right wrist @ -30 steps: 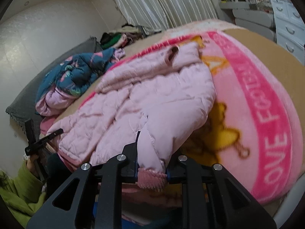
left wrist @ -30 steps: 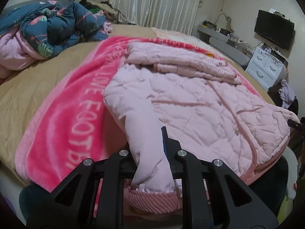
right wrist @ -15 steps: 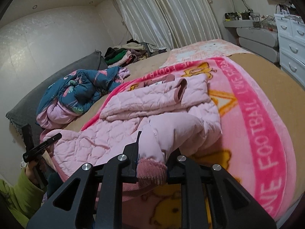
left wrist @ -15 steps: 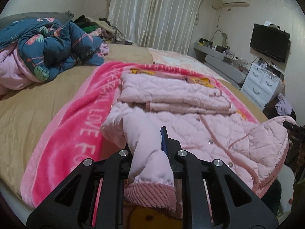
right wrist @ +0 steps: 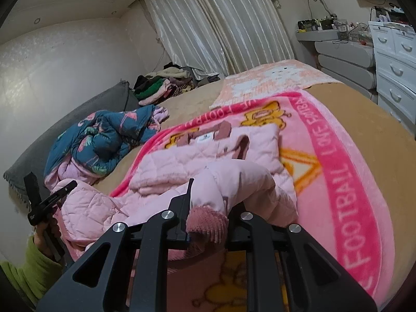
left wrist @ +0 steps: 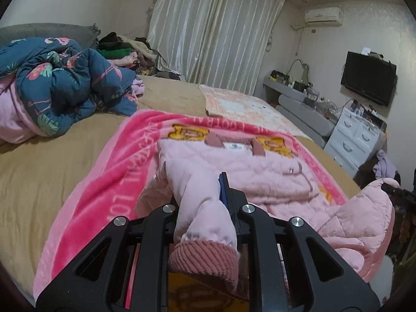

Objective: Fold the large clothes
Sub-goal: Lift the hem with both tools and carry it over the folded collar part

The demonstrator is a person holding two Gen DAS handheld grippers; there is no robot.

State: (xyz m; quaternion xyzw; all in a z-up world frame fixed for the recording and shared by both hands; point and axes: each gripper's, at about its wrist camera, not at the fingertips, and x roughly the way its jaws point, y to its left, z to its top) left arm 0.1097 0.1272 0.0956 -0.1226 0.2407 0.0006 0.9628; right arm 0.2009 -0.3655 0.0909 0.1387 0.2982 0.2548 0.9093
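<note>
A pale pink quilted jacket (left wrist: 260,171) lies on a bright pink blanket (left wrist: 104,182) on the bed, its collar and label at the far end. My left gripper (left wrist: 199,195) is shut on one end of it, and the dark pink ribbed cuff (left wrist: 205,262) hangs down between the fingers. My right gripper (right wrist: 210,195) is shut on another end of the jacket (right wrist: 182,163), with a fuzzy dark pink cuff (right wrist: 206,223) drooping below. Both held ends are lifted off the bed. The near half of the jacket bulges up between the two grippers.
A blue floral duvet (left wrist: 65,85) is heaped at the left of the tan bed, with a pile of clothes (left wrist: 122,49) behind it near the curtain. White drawers (left wrist: 358,140) and a wall TV (left wrist: 369,78) stand to the right. A green sleeve (right wrist: 23,275) shows in the right wrist view.
Both grippers have risen and moved toward the collar, each still shut on its end of the jacket. The near half of the jacket has lifted off the blanket and bunched up.
</note>
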